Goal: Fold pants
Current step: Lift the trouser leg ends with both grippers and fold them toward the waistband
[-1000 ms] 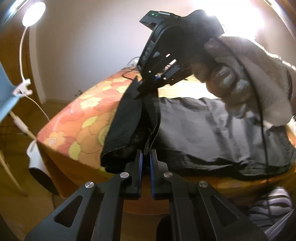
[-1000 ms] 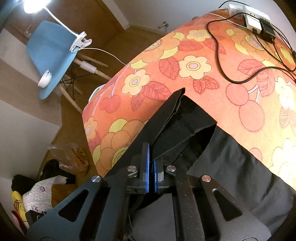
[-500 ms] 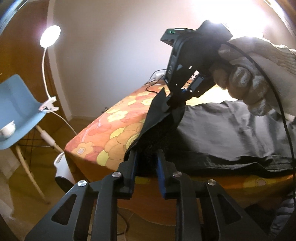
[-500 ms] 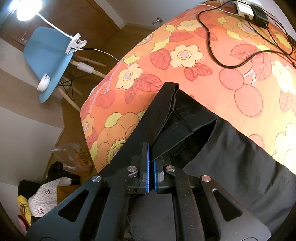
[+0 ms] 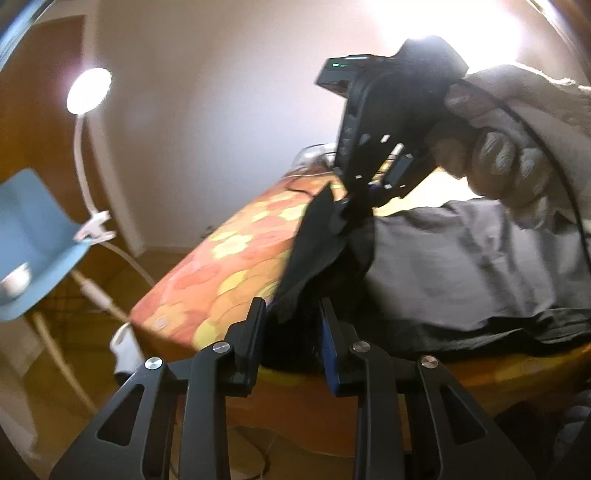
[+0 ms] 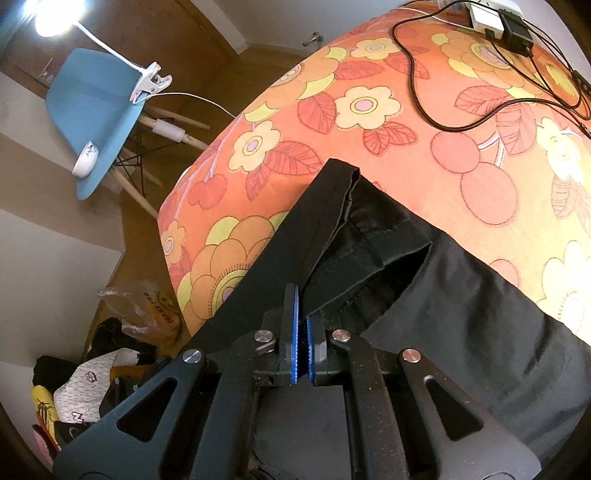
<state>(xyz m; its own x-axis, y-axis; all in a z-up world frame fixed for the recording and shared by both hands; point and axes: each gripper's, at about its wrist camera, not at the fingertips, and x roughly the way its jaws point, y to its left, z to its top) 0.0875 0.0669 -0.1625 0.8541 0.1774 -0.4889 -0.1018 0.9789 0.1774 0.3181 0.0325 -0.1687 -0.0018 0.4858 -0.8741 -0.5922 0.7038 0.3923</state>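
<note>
Black pants (image 5: 461, 266) lie across the orange flowered table (image 5: 236, 251). In the left wrist view my left gripper (image 5: 291, 332) is open, its fingers on either side of the pants' near edge at the table's front. My right gripper (image 5: 354, 199), held by a gloved hand, is shut on the pants' waistband and lifts it off the table. In the right wrist view my right gripper (image 6: 302, 328) is shut on the black waistband (image 6: 325, 221), with the rest of the pants (image 6: 461, 295) spread to the right on the table (image 6: 369, 107).
A blue chair (image 6: 92, 107) with a clip lamp (image 6: 147, 79) stands left of the table. A black cable (image 6: 443, 122) and a power strip (image 6: 495, 16) lie at the table's far side. A plastic bag (image 6: 147, 306) and clothes (image 6: 85, 387) lie on the floor.
My left gripper has opened from shut, releasing the pants' edge. My right gripper has lifted the waistband higher off the table.
</note>
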